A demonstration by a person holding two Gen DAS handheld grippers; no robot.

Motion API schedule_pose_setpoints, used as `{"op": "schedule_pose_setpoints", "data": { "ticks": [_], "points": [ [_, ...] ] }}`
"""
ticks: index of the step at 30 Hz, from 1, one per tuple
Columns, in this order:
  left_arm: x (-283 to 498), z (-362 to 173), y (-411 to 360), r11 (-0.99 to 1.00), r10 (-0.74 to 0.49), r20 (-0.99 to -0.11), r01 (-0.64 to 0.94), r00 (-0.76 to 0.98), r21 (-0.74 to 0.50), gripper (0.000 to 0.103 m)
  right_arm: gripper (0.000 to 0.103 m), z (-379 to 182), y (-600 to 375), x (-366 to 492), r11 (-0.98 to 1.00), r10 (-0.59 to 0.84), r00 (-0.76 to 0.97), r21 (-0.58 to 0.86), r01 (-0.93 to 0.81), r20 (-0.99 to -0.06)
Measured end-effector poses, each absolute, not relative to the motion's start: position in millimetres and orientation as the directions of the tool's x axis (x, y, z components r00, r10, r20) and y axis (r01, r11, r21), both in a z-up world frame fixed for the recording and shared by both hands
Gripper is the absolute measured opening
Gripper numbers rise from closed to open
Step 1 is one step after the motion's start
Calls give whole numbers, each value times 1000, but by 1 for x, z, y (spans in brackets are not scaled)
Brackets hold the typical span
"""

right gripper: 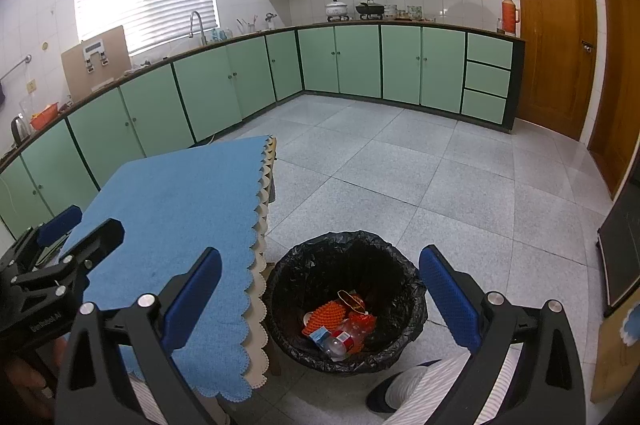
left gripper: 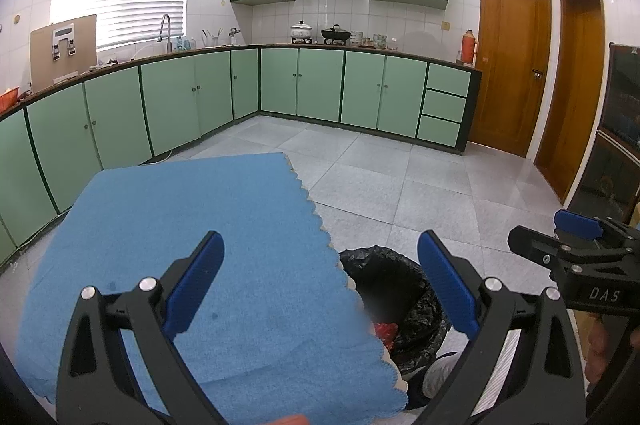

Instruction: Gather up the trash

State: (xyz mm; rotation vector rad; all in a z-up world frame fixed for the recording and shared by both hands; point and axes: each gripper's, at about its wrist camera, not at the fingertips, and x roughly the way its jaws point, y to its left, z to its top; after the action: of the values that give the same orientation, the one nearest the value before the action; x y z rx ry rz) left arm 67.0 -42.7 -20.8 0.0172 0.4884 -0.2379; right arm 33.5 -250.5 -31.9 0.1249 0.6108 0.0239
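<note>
Kitchen with green cabinets (right gripper: 208, 93) and grey tile floor (right gripper: 460, 185), blue-clothed table (right gripper: 180, 205) bare, both left gripper (left gripper: 320, 285) and right gripper (right gripper: 320, 301) spread wide and empty above the black-lined bin (right gripper: 304, 265) just beside the table, trash (right gripper: 340, 321) lying inside it.

The right gripper (right gripper: 320, 299) hangs above the floor with its blue-padded jaws spread wide and nothing between them. Straight below sits a round bin (right gripper: 344, 301) lined with a black bag — inside lie an orange knitted piece (right gripper: 326, 315), red wrappers (right gripper: 360, 321) and a clear plastic bottle (right gripper: 336, 343). Just left of the bin stands the desk (right gripper: 172, 217) under a blue cloth with a scalloped edge. The left gripper (right gripper: 60, 237) reaches over the desk's near left corner — whether its jaws are apart cannot be told.
</note>
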Motion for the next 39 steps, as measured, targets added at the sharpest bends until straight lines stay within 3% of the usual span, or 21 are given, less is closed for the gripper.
{"op": "schedule_pose_setpoints", "data": {
  "ticks": [39],
  "points": [
    [70,-26,-43,970,-234,-494,232,837,-66,94,97,-35,-252,36,992,52,818,122,23,-573]
  ]
}}
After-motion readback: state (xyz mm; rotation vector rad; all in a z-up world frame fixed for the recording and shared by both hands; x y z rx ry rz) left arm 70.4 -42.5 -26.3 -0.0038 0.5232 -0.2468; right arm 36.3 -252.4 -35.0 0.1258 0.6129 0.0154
